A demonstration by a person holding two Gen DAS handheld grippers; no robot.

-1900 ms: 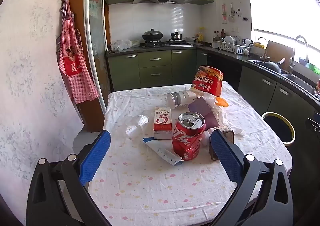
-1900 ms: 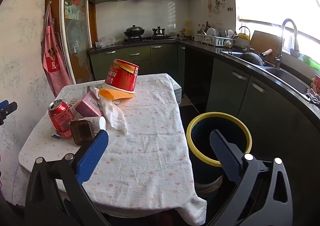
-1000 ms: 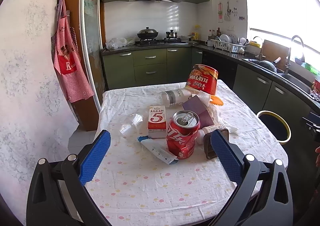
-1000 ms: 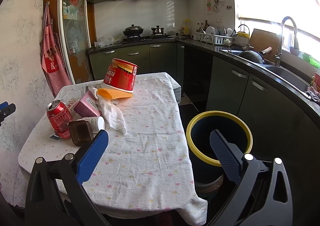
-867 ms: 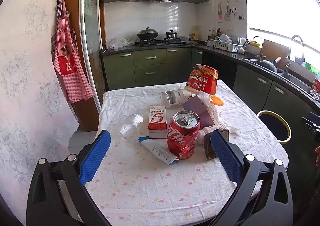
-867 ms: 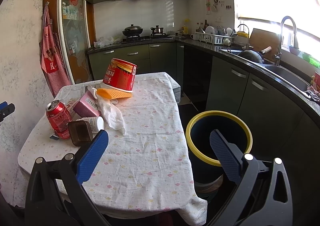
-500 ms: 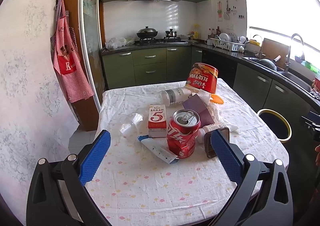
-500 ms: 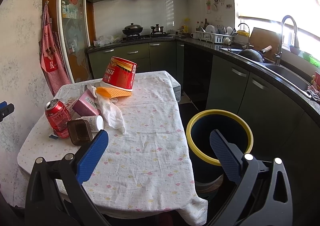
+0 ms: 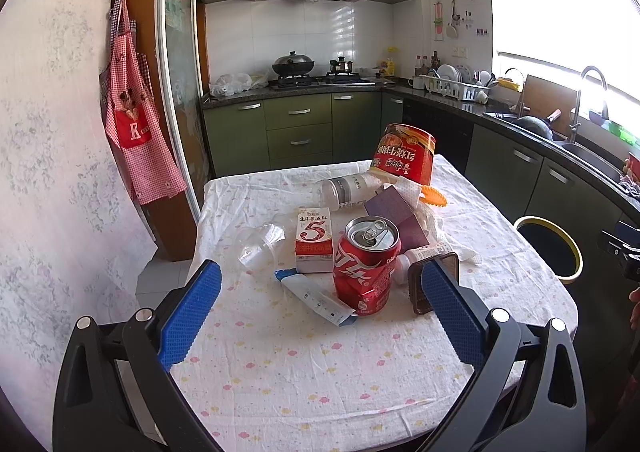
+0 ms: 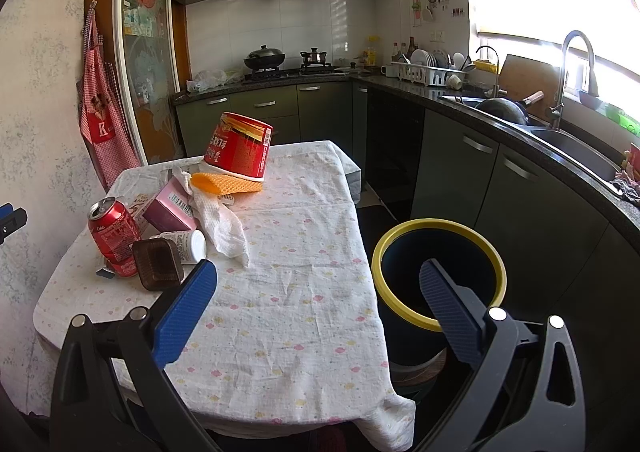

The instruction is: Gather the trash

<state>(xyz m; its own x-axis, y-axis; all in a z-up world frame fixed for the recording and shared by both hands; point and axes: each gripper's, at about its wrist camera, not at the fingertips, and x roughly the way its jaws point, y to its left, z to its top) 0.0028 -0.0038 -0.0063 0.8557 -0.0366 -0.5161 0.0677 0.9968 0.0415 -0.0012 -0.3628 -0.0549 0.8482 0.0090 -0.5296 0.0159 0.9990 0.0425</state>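
Little has changed: both my jaws stay wide open and empty, the cola can [image 9: 368, 264] and bin [image 10: 438, 276] untouched, nothing collected yet

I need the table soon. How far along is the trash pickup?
Barely begun. Left gripper and right gripper are open and empty. The soda can, milk carton, red tub and paper towel remain on the table; bin waits beside it.

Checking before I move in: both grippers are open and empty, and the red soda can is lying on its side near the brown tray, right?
Not quite. The red soda can stands upright, dented, beside the brown tray, as the left wrist view shows. Left gripper and right gripper are open and empty.
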